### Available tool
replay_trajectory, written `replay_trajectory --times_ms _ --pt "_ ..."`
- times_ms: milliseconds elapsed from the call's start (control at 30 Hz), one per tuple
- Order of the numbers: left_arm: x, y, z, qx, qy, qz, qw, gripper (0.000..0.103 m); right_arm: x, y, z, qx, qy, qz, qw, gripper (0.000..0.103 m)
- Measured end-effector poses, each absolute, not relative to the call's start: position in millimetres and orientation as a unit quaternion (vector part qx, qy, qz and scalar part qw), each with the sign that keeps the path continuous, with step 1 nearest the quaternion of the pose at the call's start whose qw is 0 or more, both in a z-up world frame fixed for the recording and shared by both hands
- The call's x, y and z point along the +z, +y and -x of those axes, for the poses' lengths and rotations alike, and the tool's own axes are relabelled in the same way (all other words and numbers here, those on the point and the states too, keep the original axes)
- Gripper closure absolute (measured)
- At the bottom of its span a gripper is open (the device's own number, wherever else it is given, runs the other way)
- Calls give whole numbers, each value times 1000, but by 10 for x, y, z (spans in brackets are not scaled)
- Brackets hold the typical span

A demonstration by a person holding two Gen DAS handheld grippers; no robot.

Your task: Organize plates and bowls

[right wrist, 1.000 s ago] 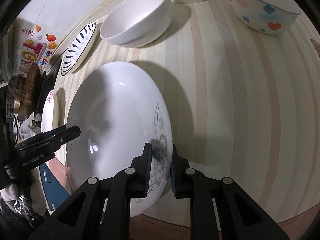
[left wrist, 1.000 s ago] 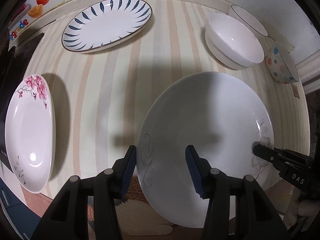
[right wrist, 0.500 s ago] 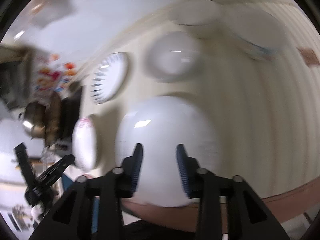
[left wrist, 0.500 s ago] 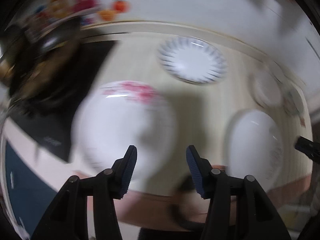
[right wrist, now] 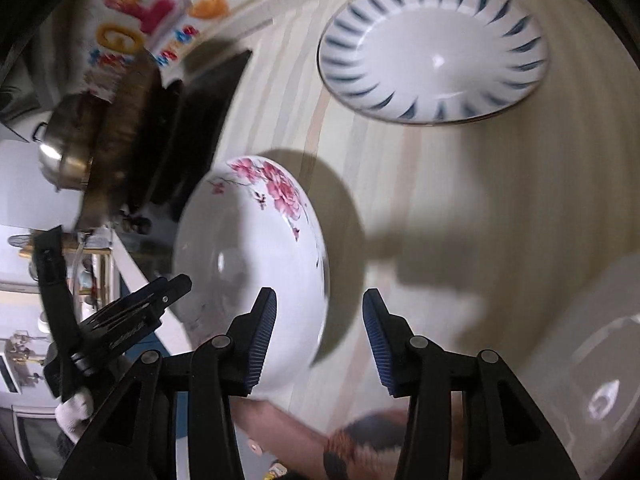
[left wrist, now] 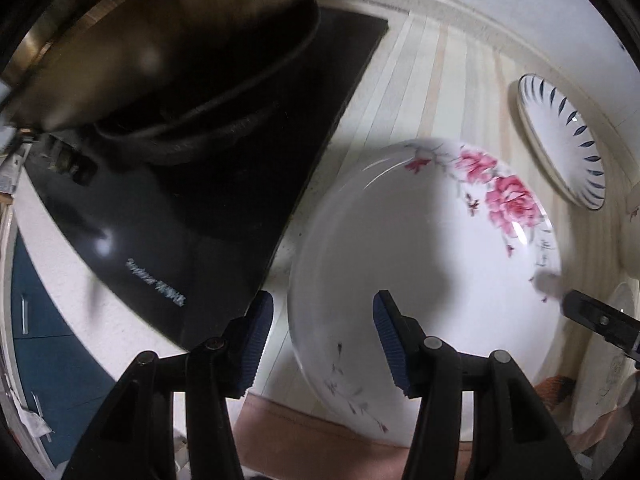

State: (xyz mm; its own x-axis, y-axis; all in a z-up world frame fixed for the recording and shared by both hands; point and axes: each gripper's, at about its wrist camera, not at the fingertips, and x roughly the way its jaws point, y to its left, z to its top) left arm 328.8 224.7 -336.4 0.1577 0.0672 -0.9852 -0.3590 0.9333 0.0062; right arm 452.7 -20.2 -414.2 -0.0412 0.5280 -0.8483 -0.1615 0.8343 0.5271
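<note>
Table: striped beige table along a white wall; a black cooktop with a dark pan on it sits at its left end, and colourful stickers show on the wall in the right wrist view.
Pink-flower plate: white, with pink blossoms on its far rim; it lies on the table just beside the cooktop edge, near the front edge of the table.
Blue-stroke plate: white with dark blue dashes round the rim; it lies flat on the table farther back, apart from the pink-flower plate.
Large white plate: only a blurred part shows at the right edge of the right wrist view, on the table, apart from the other two.
Left claw: fingers spread wide, nothing between them; it sits over the near left rim of the pink-flower plate. Whether it touches the rim, I cannot tell.
Right claw: fingers spread wide, holding nothing; it sits at the near right rim of the same plate, one finger over the plate, the other over bare table.
</note>
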Motion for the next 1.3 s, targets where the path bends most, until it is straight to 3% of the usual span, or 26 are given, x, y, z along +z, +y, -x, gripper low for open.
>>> replay_trajectory --times_ms 67,133,200,300,533,900,1100,1300 --pt "-3449 2269 -3335 134 640 119 747 53 -4266 -83 -4576 255 681 -135 673 57" --pt "-3507 2282 -3360 120 640 134 747 55 -4336 -46 -4600 259 680 -136 672 76" --pt "-3489 2273 -3357 116 627 143 757 57 -4378 15 -4586 253 678 -126 679 84" --pt "-3432 2240 -3333 110 613 143 769 63 -4373 20 -4568 251 663 -111 696 85" --pt "-3179 1915 -3335 98 600 127 784 63 -4250 -188 -4534 246 646 -114 714 85" --pt "-2496 848 -3473 16 569 121 813 63 -3396 -1447 -4322 225 602 -132 754 85" --pt "-2622 -22 -3562 -53 590 89 801 63 -3313 -2467 -3979 171 607 -141 764 85" --pt "-2943 -571 -3651 -83 635 42 767 63 -3661 -3066 -3756 128 627 -161 751 85"
